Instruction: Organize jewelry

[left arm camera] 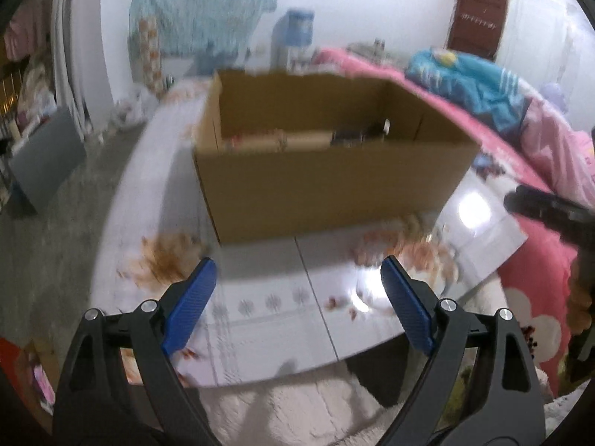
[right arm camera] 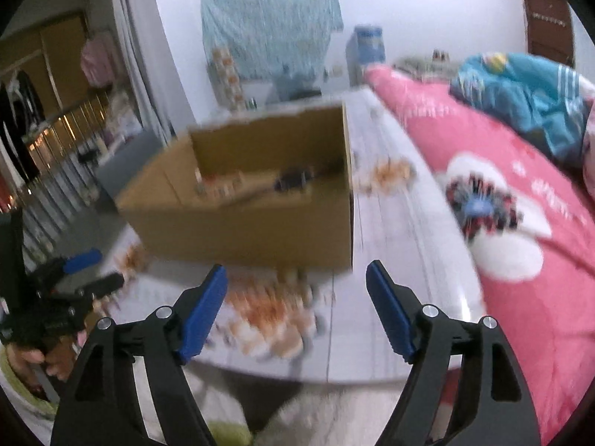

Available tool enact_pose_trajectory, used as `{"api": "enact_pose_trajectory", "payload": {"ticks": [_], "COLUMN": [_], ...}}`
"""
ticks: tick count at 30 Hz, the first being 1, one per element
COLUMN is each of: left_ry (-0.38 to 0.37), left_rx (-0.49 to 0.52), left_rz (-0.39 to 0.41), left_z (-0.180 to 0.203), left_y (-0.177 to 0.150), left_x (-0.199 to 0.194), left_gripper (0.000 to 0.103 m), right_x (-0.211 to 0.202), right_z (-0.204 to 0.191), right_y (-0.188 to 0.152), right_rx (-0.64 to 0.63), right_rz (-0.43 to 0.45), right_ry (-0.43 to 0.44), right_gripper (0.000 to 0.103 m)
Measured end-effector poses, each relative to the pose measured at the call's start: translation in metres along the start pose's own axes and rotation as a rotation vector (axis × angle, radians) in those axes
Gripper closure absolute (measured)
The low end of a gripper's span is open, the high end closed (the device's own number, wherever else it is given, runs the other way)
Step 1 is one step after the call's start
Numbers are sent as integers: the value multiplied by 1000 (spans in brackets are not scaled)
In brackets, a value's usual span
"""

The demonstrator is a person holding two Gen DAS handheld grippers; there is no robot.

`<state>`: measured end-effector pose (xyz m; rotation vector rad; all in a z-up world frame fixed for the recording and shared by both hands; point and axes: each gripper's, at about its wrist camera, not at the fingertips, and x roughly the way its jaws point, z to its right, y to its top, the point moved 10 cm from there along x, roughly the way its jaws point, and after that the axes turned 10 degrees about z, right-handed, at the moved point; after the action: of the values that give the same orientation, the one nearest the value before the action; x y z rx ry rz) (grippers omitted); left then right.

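Observation:
An open cardboard box (left arm camera: pixel 327 186) stands on a glossy white table (left arm camera: pixel 267 297); it also shows in the right wrist view (right arm camera: pixel 245 230). Blurred small items, one dark (right arm camera: pixel 293 180), lie on its floor (left arm camera: pixel 349 135). My left gripper (left arm camera: pixel 297 271) is open and empty, in front of the box's near wall. My right gripper (right arm camera: pixel 297 278) is open and empty, also just short of the box. The left gripper shows at the left edge of the right wrist view (right arm camera: pixel 74 271). Both views are motion-blurred.
A pink flowered quilt (right arm camera: pixel 502 223) and a blue cloth (right arm camera: pixel 520 89) lie right of the table. Orange flower prints (right arm camera: pixel 267 316) mark the table (right arm camera: pixel 390 260). A grey chair (left arm camera: pixel 44 156) stands on the floor at left.

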<state>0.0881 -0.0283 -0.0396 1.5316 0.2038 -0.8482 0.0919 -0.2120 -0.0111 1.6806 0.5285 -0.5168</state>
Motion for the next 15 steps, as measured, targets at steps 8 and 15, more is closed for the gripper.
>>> {"api": "enact_pose_trajectory", "payload": {"ticks": [8, 15], "left_ry": [25, -21], "left_rx": [74, 136], "left_rz": [-91, -63], "left_z": [11, 30], "left_y": [-23, -23], "left_x": [35, 38], "left_gripper": [17, 17], "right_x": [24, 24], "right_z": [15, 11], "right_y": [-53, -53], "right_rx": [20, 48], "right_rz": [-144, -121], "right_ry": [-23, 37], "right_gripper": [28, 28]}}
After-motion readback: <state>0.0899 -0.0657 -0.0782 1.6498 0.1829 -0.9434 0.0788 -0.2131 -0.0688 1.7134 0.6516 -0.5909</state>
